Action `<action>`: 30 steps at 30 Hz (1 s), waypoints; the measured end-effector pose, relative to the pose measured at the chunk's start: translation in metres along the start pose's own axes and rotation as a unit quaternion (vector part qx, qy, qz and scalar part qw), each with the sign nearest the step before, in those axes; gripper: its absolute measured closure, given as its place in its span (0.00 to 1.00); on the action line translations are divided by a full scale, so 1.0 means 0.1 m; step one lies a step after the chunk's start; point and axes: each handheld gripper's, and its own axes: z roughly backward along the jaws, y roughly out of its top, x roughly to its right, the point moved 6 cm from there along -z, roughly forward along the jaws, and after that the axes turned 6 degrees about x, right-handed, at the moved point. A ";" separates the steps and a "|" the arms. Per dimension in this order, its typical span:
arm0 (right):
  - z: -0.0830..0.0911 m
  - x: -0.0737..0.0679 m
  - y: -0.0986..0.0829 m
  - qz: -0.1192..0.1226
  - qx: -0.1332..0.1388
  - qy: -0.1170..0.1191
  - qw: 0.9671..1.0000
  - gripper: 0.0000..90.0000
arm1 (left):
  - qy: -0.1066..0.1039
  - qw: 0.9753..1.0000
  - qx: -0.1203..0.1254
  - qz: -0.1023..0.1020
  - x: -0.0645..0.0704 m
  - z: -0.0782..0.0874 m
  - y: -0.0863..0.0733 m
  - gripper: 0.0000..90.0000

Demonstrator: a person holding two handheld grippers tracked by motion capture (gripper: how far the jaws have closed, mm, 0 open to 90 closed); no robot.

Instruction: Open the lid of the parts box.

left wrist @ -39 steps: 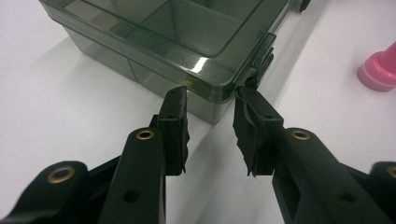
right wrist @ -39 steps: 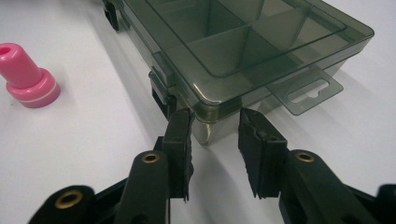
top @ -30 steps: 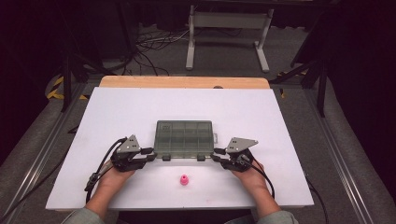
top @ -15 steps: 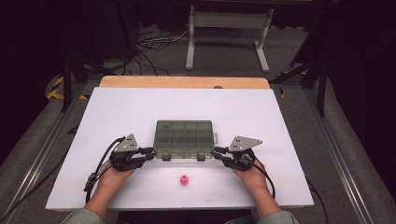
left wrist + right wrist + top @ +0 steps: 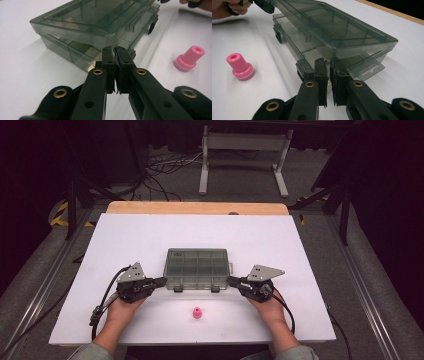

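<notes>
A smoky clear compartment box lies in the middle of the white table, its lid standing slightly ajar above the base at the front edge. My left gripper is shut, its tips up against the box's front left corner just under the lid. My right gripper is shut too, and its tips meet the box at the front right corner below the lid edge. A small pink stepped peg stands upright in front of the box, between the two hands.
The pink peg stands right of my left jaws and shows as the peg left of my right jaws. A wooden strip borders the table's far edge. Beyond it are cables and a stand frame on the floor.
Both grippers have edged slightly closer to the box's front corners. The box and the pink peg have stayed in place.
</notes>
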 end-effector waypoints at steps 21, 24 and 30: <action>0.01 0.05 0.03 0.006 -0.047 -0.023 0.999 0.74 | -0.007 0.998 0.060 -0.001 -0.02 -0.04 0.15 0.95; 0.02 0.08 0.04 0.016 -0.055 -0.037 0.998 0.58 | -0.008 0.998 0.064 0.001 -0.02 -0.05 0.17 0.95; -0.02 0.18 0.22 0.036 -0.058 -0.056 0.996 0.40 | -0.003 0.997 0.072 0.005 -0.02 -0.04 0.18 0.88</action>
